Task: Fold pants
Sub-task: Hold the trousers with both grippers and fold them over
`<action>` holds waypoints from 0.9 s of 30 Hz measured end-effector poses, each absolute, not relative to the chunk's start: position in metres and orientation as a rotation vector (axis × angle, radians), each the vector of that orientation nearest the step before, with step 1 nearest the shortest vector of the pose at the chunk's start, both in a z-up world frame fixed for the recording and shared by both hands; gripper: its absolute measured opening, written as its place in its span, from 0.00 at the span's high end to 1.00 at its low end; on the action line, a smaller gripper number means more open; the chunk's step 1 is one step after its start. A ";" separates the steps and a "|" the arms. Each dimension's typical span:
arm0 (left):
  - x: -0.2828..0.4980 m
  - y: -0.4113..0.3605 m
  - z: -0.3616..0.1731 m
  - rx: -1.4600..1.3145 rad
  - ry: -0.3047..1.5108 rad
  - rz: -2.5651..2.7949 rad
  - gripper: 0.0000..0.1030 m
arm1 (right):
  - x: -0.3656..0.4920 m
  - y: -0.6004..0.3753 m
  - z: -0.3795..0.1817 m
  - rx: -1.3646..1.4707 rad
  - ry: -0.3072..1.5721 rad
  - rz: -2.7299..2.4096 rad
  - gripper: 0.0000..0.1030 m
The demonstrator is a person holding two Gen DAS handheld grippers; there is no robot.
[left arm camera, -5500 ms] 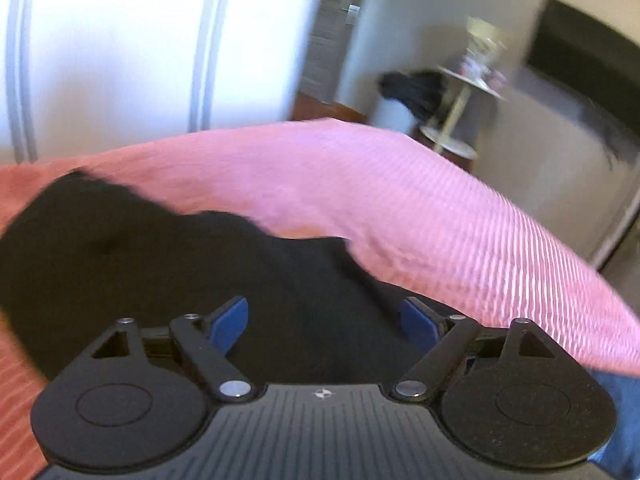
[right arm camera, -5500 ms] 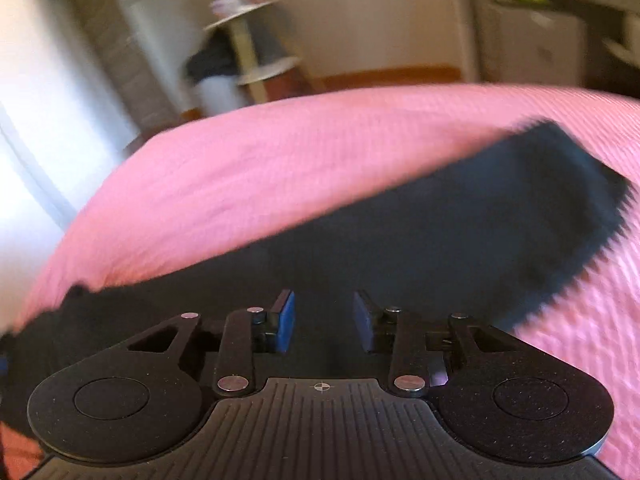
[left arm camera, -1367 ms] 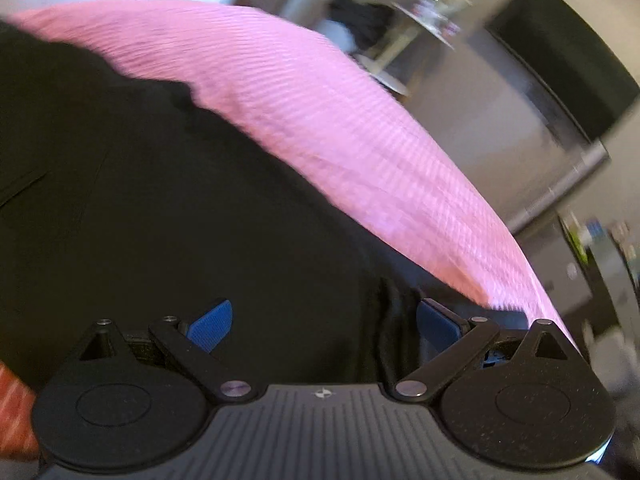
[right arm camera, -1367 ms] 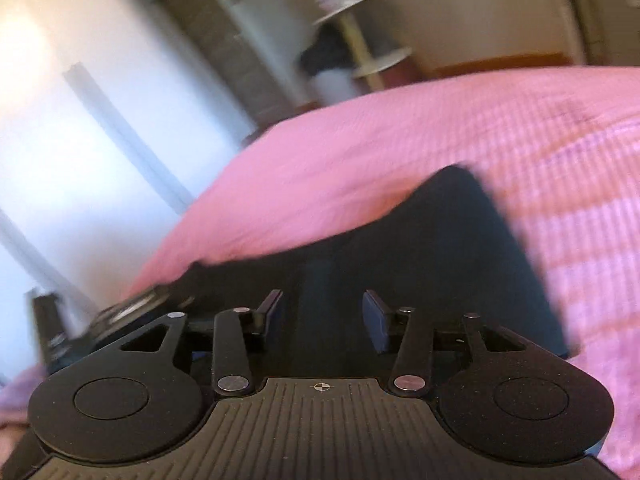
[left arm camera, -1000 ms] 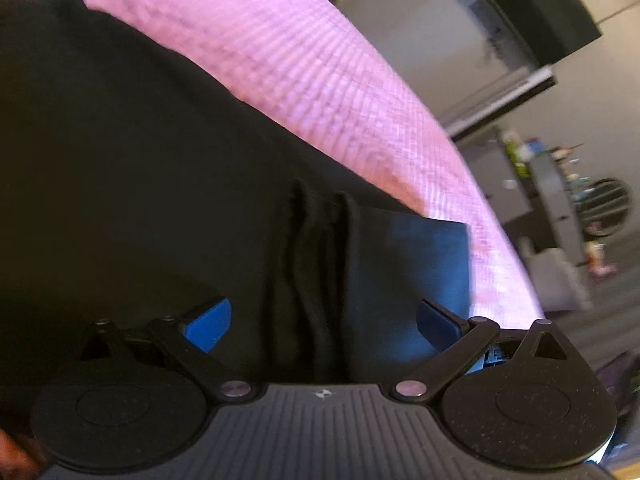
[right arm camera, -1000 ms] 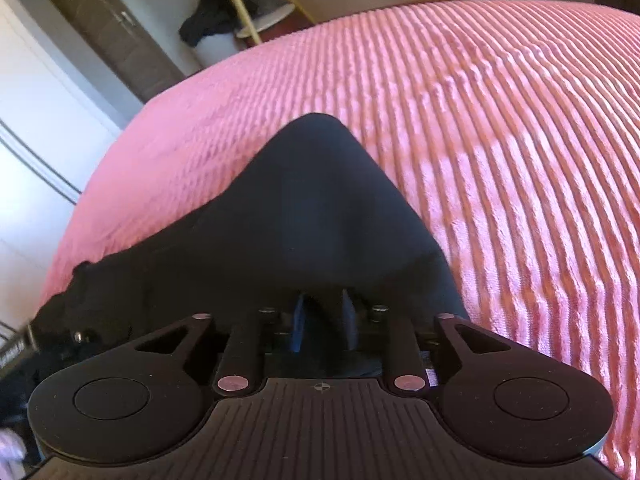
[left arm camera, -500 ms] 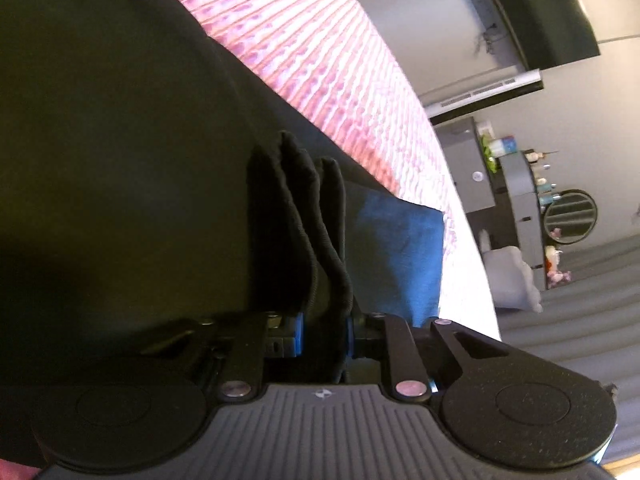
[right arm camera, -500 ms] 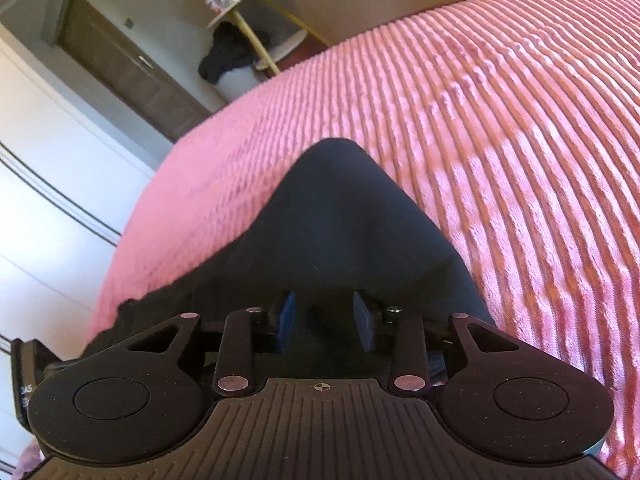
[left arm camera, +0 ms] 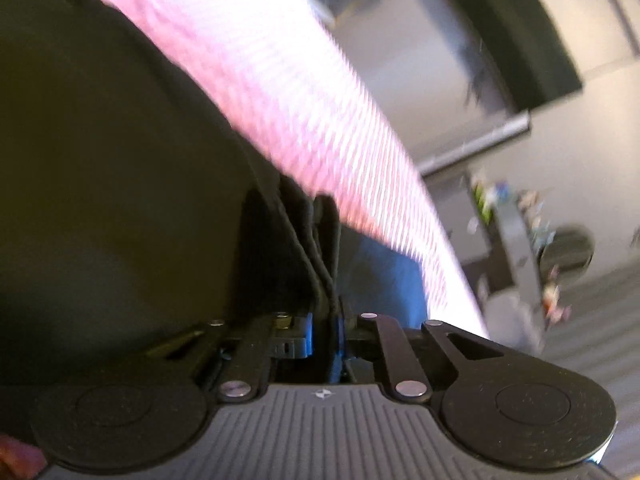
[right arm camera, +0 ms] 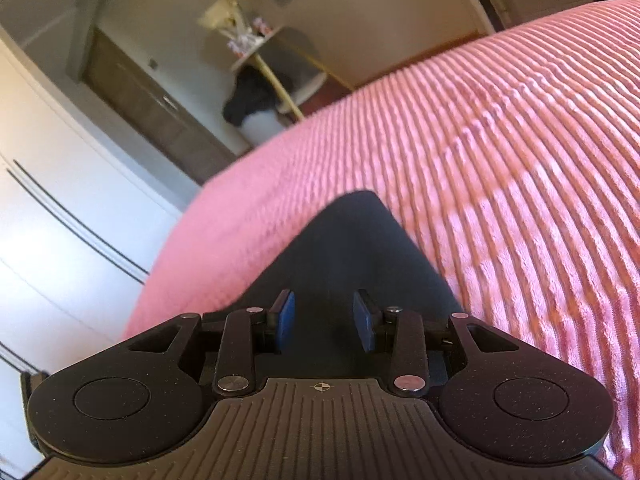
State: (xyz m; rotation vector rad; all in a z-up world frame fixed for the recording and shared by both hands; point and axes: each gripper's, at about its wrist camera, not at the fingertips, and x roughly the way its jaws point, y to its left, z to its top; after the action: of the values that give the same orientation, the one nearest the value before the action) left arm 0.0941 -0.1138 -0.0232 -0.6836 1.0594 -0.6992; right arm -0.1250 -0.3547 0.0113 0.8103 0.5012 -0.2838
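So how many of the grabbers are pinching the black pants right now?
1. The left gripper is pinched shut on a bunched edge of the black pants. The right gripper has its fingers apart over the cloth, gripping nothing.

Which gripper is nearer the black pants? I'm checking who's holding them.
Left. The left gripper is clamped on the black pants; the right gripper hovers open above them.
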 end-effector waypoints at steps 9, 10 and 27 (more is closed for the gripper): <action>0.090 -0.070 -0.017 -0.712 0.983 -0.506 1.00 | -0.108 -0.345 0.008 0.730 0.612 -0.277 0.63; 0.093 -0.083 -0.021 -0.702 1.012 -0.511 0.99 | -0.108 -0.346 0.007 0.741 0.612 -0.283 0.66; 0.113 -0.114 -0.049 -0.699 1.152 -0.575 0.39 | -0.120 -0.376 -0.001 0.879 0.606 -0.446 0.76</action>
State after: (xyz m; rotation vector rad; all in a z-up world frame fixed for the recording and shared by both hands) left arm 0.1128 -0.1138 -0.0495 -0.6992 1.1519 -0.5746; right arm -0.1199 -0.3760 -0.0014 0.8794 0.6055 -0.4464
